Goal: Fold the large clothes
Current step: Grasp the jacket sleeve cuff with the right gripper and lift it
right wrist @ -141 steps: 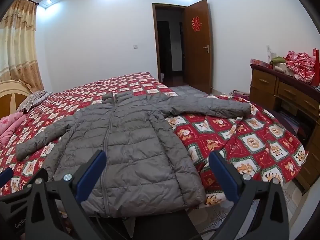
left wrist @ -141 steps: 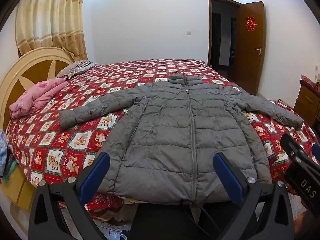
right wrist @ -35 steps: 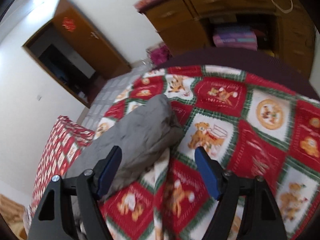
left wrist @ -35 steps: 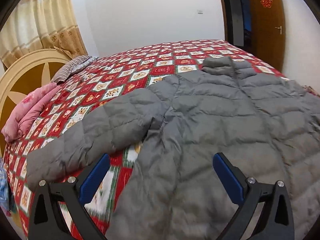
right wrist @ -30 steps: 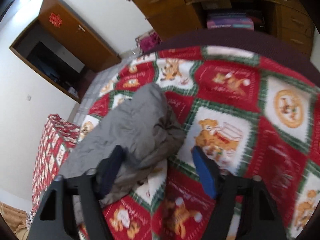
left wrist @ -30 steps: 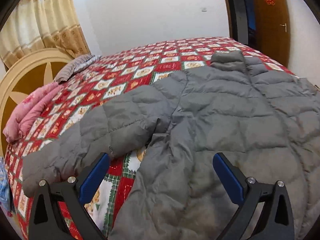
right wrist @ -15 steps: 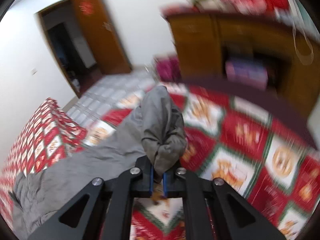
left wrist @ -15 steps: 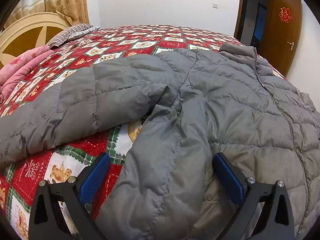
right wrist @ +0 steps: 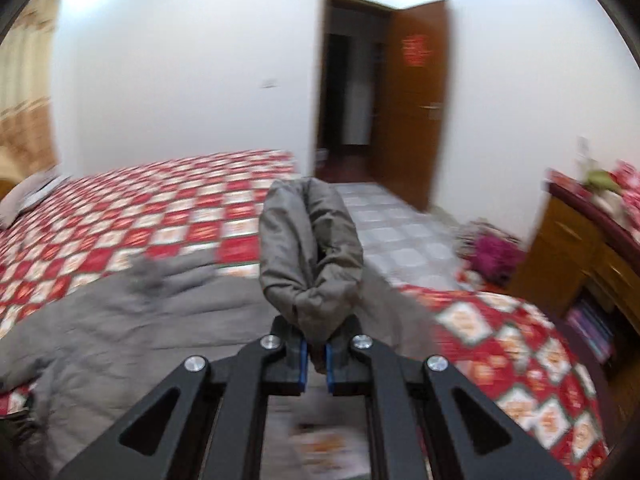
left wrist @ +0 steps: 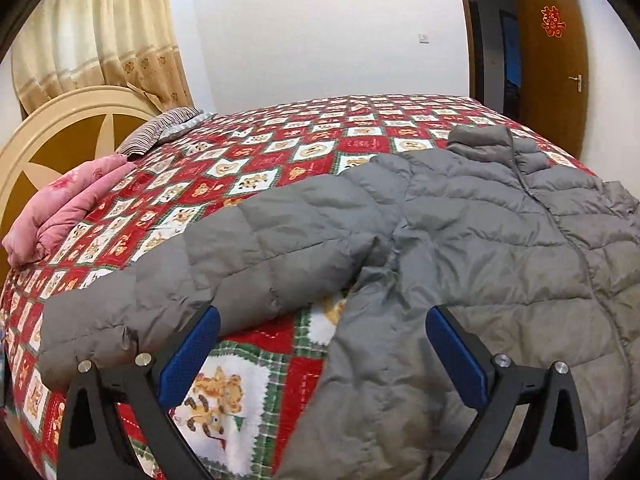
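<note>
Left wrist: left claw (left wrist: 320, 354) is hovering spread wide, nothing between the pads. The jacket (left wrist: 500, 248) is lying flat on the bed (left wrist: 280, 148), zip up, collar at the far end from the claw. Its body is running ahead and to the right of the claw. The near sleeve (left wrist: 208, 276) is stretching out to the claw's left, long axis crosswise to the fingers, cuff ending just beyond the left finger (left wrist: 188, 354). The armpit fold is sitting straight ahead between the fingers. Open bedspread beyond the sleeve, so there's room to sweep it inward. Pink quilt (left wrist: 68, 208) and headboard (left wrist: 52, 136) are well off to the far left, out of the way.

Right wrist (blurred, claw moving): right claw (right wrist: 314, 356) is pinching the other sleeve's cuff (right wrist: 310, 256), pads pressed together on the cloth. The cuff is standing up in a bunched loop right above the fingertips, lifted off the bed. The jacket body is lying ahead and left of this claw, so I'd judge the sleeve is heading left, across the chest. Bed edge, floor and a dresser (right wrist: 580, 260) are on the claw's right. Free space is all to the left.

Judgement: the right hand owns this fold; the left is nearest the near sleeve for the matching one.
</note>
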Tool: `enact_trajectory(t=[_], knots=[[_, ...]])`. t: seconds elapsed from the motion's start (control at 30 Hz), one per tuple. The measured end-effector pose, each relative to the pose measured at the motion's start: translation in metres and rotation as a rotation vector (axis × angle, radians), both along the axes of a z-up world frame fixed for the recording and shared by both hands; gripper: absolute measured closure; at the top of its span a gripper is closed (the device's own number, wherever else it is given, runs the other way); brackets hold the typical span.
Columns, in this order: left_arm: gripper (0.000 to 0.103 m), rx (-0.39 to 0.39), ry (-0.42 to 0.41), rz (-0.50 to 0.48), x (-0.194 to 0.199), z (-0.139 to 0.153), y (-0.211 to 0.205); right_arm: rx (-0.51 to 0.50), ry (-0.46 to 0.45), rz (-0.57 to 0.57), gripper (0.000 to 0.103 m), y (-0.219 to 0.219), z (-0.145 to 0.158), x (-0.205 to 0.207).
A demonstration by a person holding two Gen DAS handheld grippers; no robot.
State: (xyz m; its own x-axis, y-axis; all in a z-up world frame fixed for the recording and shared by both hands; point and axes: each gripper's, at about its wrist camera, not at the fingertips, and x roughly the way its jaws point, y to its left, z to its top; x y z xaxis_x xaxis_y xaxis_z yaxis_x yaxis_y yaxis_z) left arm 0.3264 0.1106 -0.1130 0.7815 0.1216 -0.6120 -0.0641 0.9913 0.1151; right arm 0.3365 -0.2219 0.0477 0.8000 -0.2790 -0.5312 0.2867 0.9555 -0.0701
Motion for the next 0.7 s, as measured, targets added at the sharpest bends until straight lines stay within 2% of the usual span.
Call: enact_trajectory(t=[0.23, 0.4, 0.6, 0.7], knots=[[0.001, -0.125, 0.063, 0.023, 0.009, -0.026, 0.019, 0.037, 0.097, 0.228, 0.095, 0.1, -0.054, 0.046], [0.001, -0.173, 0.074, 0.029, 0.011, -0.031, 0.023, 0.062, 0.182, 0.352, 0.095, 0.165, -0.101, 0.078], [0.001, -0.187, 0.078, 0.024, 0.011, -0.034, 0.022, 0.164, 0.265, 0.475, 0.094, 0.205, -0.149, 0.093], [0.001, -0.212, 0.082, 0.021, 0.012, -0.036, 0.025, 0.206, 0.272, 0.512, 0.087, 0.208, -0.158, 0.095]])
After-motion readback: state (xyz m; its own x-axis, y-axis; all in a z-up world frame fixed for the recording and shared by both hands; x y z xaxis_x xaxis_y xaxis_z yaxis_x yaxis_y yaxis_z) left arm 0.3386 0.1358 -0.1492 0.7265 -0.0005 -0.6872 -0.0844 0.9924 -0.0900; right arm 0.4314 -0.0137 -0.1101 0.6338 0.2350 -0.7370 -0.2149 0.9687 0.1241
